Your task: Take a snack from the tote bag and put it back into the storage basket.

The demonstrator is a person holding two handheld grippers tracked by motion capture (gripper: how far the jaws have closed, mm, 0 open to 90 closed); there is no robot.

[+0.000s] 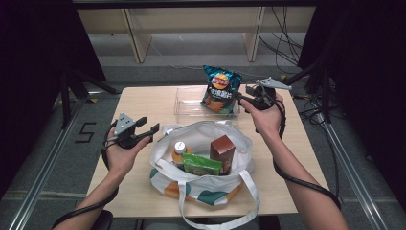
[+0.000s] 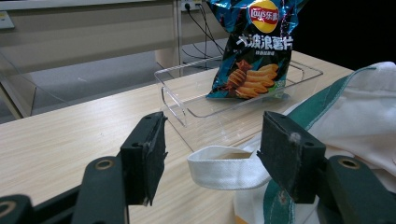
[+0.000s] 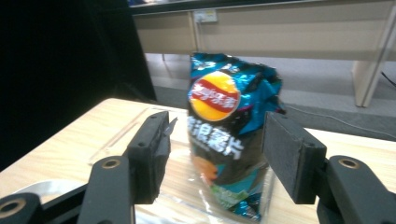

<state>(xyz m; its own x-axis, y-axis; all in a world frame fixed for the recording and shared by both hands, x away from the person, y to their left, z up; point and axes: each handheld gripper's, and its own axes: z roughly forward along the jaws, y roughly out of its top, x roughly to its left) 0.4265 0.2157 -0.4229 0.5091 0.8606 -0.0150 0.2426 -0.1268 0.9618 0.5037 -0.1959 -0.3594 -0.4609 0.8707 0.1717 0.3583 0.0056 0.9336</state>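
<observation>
Work in hand: unpacking the tote bag [image 1: 201, 163] into the clear tray [image 1: 184, 106], as I judge it.
Chip bag [image 1: 219, 88]: stands upright in the tray at about 12 o'clock on the table [image 1: 143, 103], leaning a little toward the far side; probably set on end so it takes little tray room.
Right gripper [image 1: 242, 96]: at about 3 o'clock of the chip bag; jaws open, the bag seen between them but not pressed, so it reads as let go.
Right hand pose: forearm reaches far across the table, wrist level, jaws pointing leftward at the bag.
Left gripper [image 1: 149, 125]: at about 9 o'clock of the tote bag, jaws open and gripping nothing.
Left hand pose: palm up under the tool, jaws aimed at the bag's white strap [image 2: 224, 165], likely ready to steady the rim.
Still inside the tote: a bottle [image 1: 179, 149], a green packet [image 1: 201, 164], a brown box [image 1: 223, 152].
</observation>
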